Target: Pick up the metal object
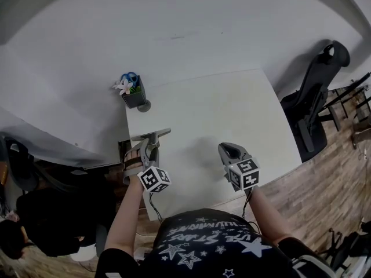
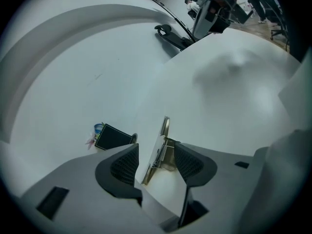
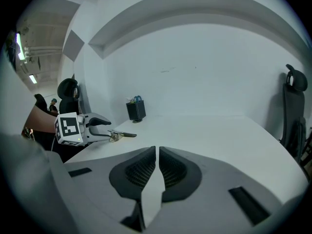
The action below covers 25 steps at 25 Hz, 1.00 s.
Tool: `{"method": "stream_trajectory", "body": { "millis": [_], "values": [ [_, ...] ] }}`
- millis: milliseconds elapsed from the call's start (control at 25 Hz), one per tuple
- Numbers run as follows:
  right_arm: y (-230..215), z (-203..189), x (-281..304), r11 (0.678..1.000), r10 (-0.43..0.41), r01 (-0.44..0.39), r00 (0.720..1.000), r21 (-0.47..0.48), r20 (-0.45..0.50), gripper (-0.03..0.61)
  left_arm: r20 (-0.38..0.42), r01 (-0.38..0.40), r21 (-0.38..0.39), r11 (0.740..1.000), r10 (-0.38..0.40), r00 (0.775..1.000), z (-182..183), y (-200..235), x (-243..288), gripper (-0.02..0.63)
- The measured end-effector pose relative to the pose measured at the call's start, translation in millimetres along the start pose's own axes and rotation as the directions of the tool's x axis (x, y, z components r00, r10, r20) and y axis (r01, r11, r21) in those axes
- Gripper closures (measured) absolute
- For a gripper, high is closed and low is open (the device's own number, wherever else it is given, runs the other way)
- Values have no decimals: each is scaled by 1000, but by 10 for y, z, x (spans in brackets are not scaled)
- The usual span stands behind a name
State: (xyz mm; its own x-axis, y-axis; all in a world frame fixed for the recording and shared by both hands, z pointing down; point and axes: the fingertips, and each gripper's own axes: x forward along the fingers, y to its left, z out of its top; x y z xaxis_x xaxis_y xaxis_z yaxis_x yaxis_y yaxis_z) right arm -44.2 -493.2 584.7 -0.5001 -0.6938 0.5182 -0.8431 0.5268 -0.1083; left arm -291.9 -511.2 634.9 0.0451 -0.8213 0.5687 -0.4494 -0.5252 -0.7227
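Facing a broad white wall (image 1: 174, 28) that curves round the back of the room, you have a white surface (image 1: 232, 109) in front of you. Wood floor (image 1: 324, 196) lies to its right, and a black office chair (image 1: 316, 91) stands just off its right side.

Both your bare forearms reach forward over the near edge, well apart, and each gripper tilts downward toward the top. Your left gripper (image 1: 148, 145) is at the surface's left edge, with your hand (image 1: 134, 156) wrapped round its handle. Its jaws stand wide. The metal object (image 2: 161, 147), a thin flat piece turned on edge, sits between them. A strip of white shows between it and the left pad, so nothing is clamped; whether it touches the right pad cannot be told.

Your right gripper (image 1: 233, 150) hovers by the near edge with its jaws drawn together on nothing. A small black pot (image 1: 134, 96) of flowers stands at the far left corner, beyond the metal object.
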Motion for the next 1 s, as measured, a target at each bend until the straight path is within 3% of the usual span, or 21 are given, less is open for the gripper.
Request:
{"method": "stream_trajectory", "body": {
  "millis": [120,560,840,1000],
  "values": [
    [-31,-18,20,1000,-7,8,1000,16,-4,526,-15,-17,44,999,18,1000,-9,20,61,383],
    [-136,-71,-19,998,-27,28,1000,62,-7,526,-54,-37,141,989,45,997,-4,-10,150,537],
    [-191,-135,-115,997,-30,31,999,76,-11,526,-69,-47,266,963,68,995,8,-26,195,581],
    [-228,-137,-184,996,-33,33,999,87,-1,526,-61,-66,236,969,82,995,61,99,118,588]
  ]
}}
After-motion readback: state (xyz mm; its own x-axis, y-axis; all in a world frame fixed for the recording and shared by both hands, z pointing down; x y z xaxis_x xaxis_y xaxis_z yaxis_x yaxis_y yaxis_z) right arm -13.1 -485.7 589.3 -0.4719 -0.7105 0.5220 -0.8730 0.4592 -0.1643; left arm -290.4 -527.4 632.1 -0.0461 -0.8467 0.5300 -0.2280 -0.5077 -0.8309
